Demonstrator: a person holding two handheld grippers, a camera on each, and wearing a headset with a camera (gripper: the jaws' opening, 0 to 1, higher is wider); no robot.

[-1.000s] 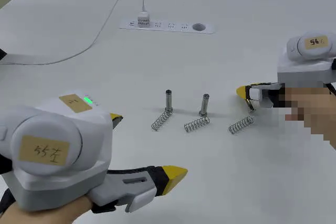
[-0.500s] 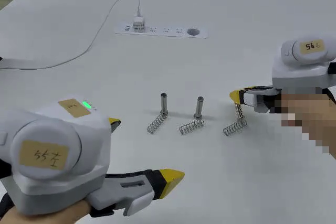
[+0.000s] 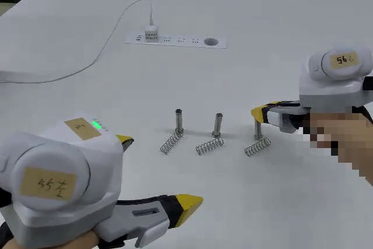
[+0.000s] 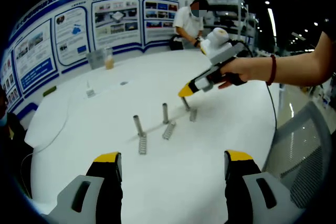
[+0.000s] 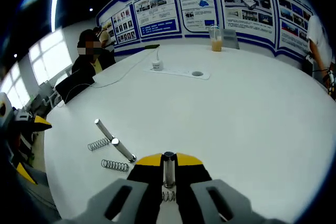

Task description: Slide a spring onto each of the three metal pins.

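Clamping rightmost upright silver metal pin [image 3: 257,130], right gripper [image 3: 260,113]; left gripper [image 4: 173,157] jaws wide apart. White tabletop [image 3: 262,45] open all around 3 pins.

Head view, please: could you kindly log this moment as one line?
right gripper: shut on third pin | left gripper: open, empty | three springs: none fitted

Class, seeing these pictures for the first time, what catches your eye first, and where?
A row of three metal pins stands on the white table, a loose spring at each foot. The right gripper is shut on the rightmost pin; the left gripper hangs open in the foreground.
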